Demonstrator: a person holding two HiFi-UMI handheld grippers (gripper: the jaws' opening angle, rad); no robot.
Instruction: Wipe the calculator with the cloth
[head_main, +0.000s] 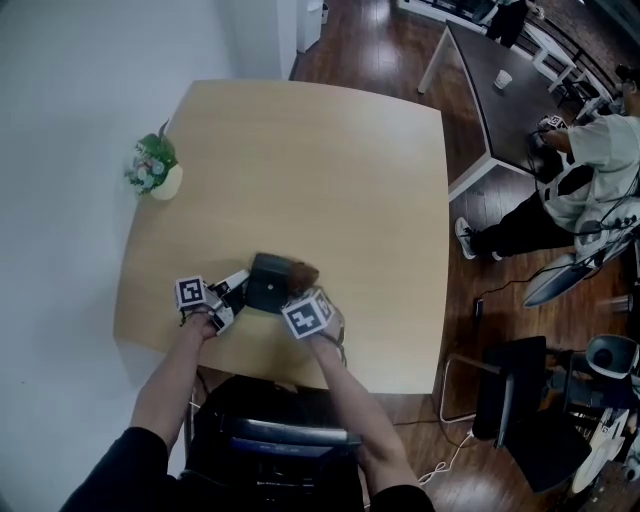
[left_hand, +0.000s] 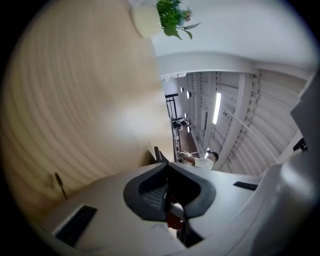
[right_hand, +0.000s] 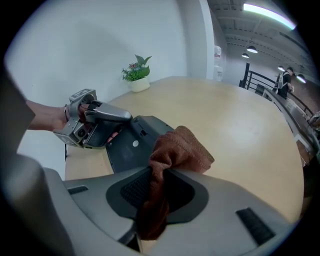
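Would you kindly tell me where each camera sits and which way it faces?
Head view: on the head, facing steeply down at the table; forearms, left gripper and right gripper show.
Left gripper view: on that gripper, along its shut jaws over the table towards the potted plant; only itself shows.
Right gripper view: on that gripper, past its clamped cloth at the calculator; left gripper and hand show.
Shared: all three see the potted plant.

The left gripper (left_hand: 169, 182) has its jaws pinched together on the thin edge of the dark calculator (left_hand: 158, 155), which pokes out just past them. The pale wooden counter (left_hand: 75, 100) fills the left side. A potted plant (left_hand: 167, 17) stands at its far edge, and a person (left_hand: 202, 160) is in the distance.
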